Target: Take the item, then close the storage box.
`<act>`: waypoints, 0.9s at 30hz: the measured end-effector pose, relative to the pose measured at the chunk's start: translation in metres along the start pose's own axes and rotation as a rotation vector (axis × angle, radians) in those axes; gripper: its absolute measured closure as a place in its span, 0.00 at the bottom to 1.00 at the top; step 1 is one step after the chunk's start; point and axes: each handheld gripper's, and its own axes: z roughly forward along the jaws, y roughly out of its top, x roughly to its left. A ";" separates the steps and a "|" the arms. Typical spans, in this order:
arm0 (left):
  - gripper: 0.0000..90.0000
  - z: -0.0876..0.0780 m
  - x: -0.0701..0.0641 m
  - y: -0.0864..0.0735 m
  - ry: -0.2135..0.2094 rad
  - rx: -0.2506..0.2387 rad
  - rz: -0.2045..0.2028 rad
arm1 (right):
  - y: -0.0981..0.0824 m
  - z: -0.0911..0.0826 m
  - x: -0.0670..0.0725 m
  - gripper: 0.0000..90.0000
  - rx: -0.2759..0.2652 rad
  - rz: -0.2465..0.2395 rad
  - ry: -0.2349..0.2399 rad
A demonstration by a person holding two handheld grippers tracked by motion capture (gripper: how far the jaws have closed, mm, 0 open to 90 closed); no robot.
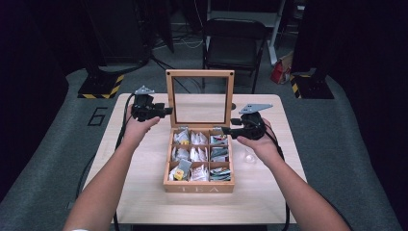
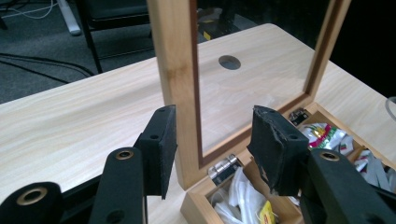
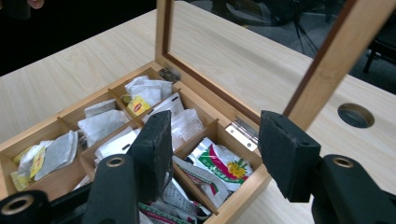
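I read "TEA" in pale capitals on the front wall of the light wooden tea box (image 1: 198, 188) with the glass-paned lid standing upright. On the grey carpet floor (image 1: 57, 144) left of the table I see a large dark "6". A yellow tea bag tag (image 3: 138, 107) in a back compartment carries a small red logo, too small for me to read. The other sachets' print is illegible.
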 end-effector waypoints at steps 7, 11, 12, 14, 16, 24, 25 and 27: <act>0.57 -0.008 -0.006 -0.005 -0.014 -0.011 0.006 | 0.002 -0.003 0.009 0.48 -0.006 -0.024 0.015; 0.57 -0.013 -0.009 -0.006 -0.030 -0.013 0.006 | 0.000 -0.002 0.014 0.47 0.002 -0.020 0.024; 0.57 -0.013 -0.010 -0.007 -0.035 -0.014 0.005 | -0.001 -0.001 0.015 0.48 0.006 -0.031 0.021; 0.57 -0.016 -0.011 -0.009 -0.041 -0.014 0.010 | -0.003 0.000 0.018 0.47 0.020 -0.032 0.036; 0.57 -0.018 -0.013 -0.012 -0.033 -0.016 0.014 | -0.005 0.002 0.022 0.48 0.046 -0.034 0.057; 0.57 -0.026 -0.016 -0.024 -0.071 -0.033 -0.016 | -0.013 0.009 0.037 0.51 0.075 -0.078 0.065; 0.57 -0.026 -0.017 -0.025 -0.066 -0.024 -0.008 | -0.014 0.010 0.038 0.50 0.075 -0.091 0.065; 0.57 -0.027 -0.018 -0.028 -0.056 -0.011 -0.006 | -0.016 0.012 0.041 0.50 0.075 -0.092 0.073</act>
